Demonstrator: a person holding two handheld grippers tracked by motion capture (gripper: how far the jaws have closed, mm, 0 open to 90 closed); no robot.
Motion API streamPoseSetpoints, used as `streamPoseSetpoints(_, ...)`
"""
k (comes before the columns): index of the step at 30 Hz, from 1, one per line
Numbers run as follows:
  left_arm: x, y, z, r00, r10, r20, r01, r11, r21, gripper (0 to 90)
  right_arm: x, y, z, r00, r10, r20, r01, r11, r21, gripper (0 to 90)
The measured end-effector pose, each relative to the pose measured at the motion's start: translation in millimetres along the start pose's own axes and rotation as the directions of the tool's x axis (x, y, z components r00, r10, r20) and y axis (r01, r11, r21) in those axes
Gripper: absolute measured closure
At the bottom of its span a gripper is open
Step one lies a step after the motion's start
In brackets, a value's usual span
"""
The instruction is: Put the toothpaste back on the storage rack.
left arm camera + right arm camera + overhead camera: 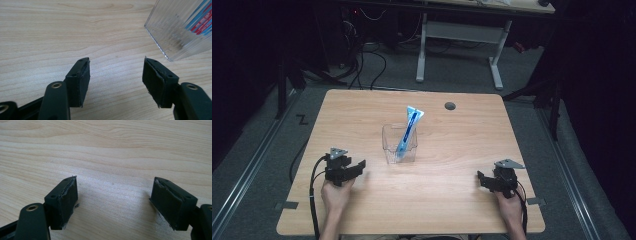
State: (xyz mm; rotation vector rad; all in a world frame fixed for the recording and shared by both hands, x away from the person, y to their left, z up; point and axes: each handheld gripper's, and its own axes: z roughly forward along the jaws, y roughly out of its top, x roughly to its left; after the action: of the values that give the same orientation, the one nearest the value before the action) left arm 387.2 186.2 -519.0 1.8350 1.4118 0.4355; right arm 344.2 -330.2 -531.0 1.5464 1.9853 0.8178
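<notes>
A clear plastic container (400,145) stands upright near the middle of the wooden table (362,110), and a blue-and-white toothpaste tube (408,131) leans inside it, its crimped flat end poking well above the rim toward the far right. The tube rests on its lower end in the container's base and props against the far wall, which is likely why it stays tilted rather than falling flat.

The left gripper (360,165) lies low over the near left part of the table, held by the person's left hand (337,192), with its jaws spread and nothing between them. It points toward the container, which sits just beyond and to the right of it. In the left gripper view the ribbed clear wall (175,32) shows at the upper right, apart from the pads, with the tube's blue and red print visible through it. That angle suggests an approach toward the container, not a grip.

The right gripper (481,179) rests at the near right, well apart from the container, held in the right hand (511,207). Its jaws also stand spread over bare wood, probably waiting out of the way.
</notes>
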Motion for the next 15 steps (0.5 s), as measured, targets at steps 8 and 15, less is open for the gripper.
streamPoseSetpoints(8,-3.6,-2.2,6.6,0.9994,0.019,-0.029,-0.019,0.9998,0.005,39.3,0.0,0.0,0.0,1.0000,0.000,0.000,0.000,1.000,0.000,21.4)
streamPoseSetpoints(15,-7.2,-5.7,13.2,0.9967,0.047,-0.066,-0.046,0.9987,0.021,39.2,0.0,0.0,0.0,1.0000,0.000,0.000,0.000,1.000,0.000,21.4)
